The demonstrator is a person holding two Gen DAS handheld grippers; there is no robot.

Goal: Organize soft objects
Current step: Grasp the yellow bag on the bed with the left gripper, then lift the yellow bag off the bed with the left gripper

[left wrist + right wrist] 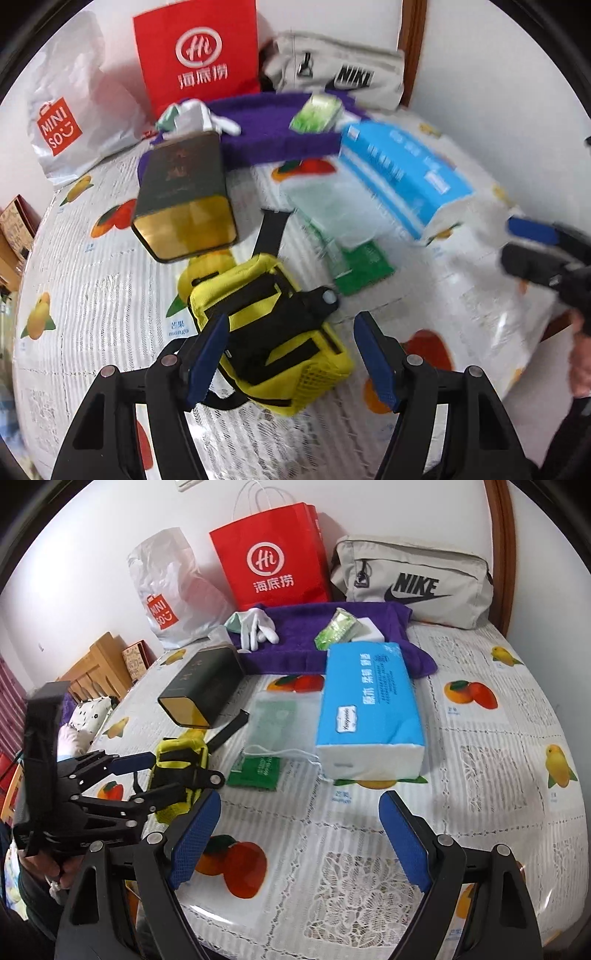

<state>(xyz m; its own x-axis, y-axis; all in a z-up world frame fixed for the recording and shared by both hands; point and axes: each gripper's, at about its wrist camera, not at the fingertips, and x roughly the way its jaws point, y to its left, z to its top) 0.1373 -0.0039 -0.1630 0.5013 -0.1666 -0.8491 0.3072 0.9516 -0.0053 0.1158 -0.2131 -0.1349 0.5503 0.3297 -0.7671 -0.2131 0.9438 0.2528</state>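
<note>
Clearly legible: MINISO bag (166, 602), NIKE pouch (413, 581).

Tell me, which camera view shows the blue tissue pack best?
The right wrist view: the blue tissue pack is sharp, whole and near the centre, with its print visible. The left wrist view shows it blurred and off to the right.

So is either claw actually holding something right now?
No. The left claw stands open around the yellow pouch, not gripping it; the right claw is open over bare tablecloth.

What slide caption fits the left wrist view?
Open left gripper descends over yellow pouch on fruit-print tablecloth.
</note>
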